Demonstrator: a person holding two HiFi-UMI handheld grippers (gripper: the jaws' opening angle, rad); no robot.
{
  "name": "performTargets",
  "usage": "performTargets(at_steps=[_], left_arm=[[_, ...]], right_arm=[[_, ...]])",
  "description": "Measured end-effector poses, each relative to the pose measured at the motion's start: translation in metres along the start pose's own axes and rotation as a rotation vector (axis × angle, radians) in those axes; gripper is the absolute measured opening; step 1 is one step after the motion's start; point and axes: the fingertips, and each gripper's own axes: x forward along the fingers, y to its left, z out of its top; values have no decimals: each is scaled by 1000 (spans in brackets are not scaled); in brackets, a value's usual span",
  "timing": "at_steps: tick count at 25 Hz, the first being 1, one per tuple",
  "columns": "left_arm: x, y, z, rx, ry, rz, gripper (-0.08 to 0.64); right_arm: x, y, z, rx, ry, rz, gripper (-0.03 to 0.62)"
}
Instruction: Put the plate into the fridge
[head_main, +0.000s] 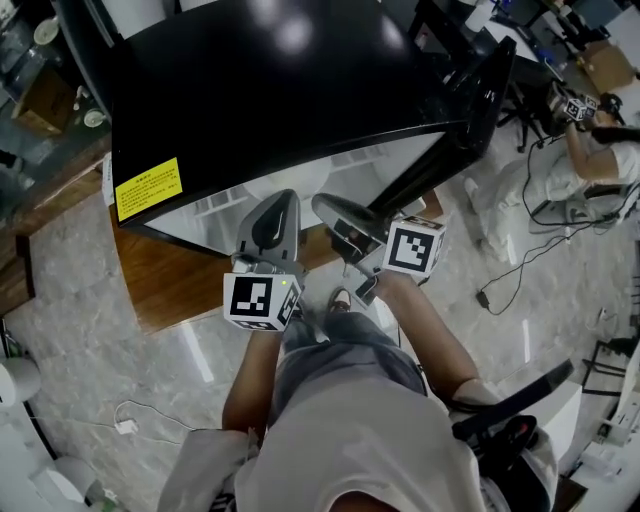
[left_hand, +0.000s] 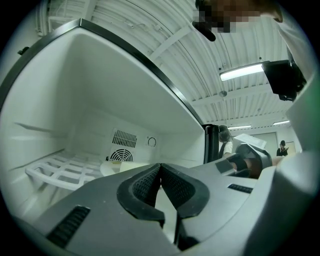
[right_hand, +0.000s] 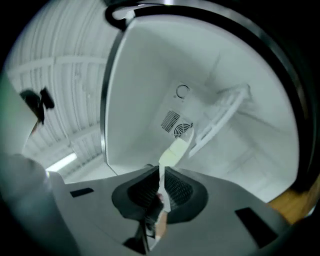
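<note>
In the head view the fridge (head_main: 280, 90) stands open on the wooden worktop (head_main: 170, 285). Both tools point level into its mouth at the frame's centre, the left tool (head_main: 282, 200) just beside the right tool (head_main: 323, 207). The black top hides the inside.

In the left gripper view the left tool is clenched on nothing, its pads meeting at lower centre. Just past them and a little to the left, the plate (left_hand: 116, 169) lies flat inside the fridge, lower than the wire shelf (left_hand: 60, 170) at lower left. I cannot tell whether it already rests on the compartment floor.

The right gripper view is rolled, so the plate shows edge-on as a thin white strip. It runs from between the right tool's pads up toward the fan vent (right_hand: 182, 129), and the pads look closed on its rim. I judge that the plate is inside the fridge but not yet let go. Releasing it and drawing both tools out are left.
</note>
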Motion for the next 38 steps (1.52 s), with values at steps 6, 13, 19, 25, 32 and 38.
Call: performTargets(at_steps=[6, 13, 19, 25, 32, 38], left_arm=[[-11, -5, 13, 44, 1, 14, 20], [-19, -3, -18, 89, 79, 39, 20], [-4, 12, -14, 112, 73, 50, 20], [8, 22, -10, 101, 64, 60, 20], [15, 21, -9, 67, 62, 34, 20], [17, 17, -8, 48, 71, 7, 20]], right_arm=[[-3, 0, -3, -862, 60, -350, 18], [13, 9, -9, -1006, 71, -383, 18], [22, -1, 5, -1006, 42, -420, 18], [31, -9, 14, -989, 30, -431, 18], [33, -14, 21, -973, 19, -451, 18], [31, -16, 24, -962, 20, -475, 18]])
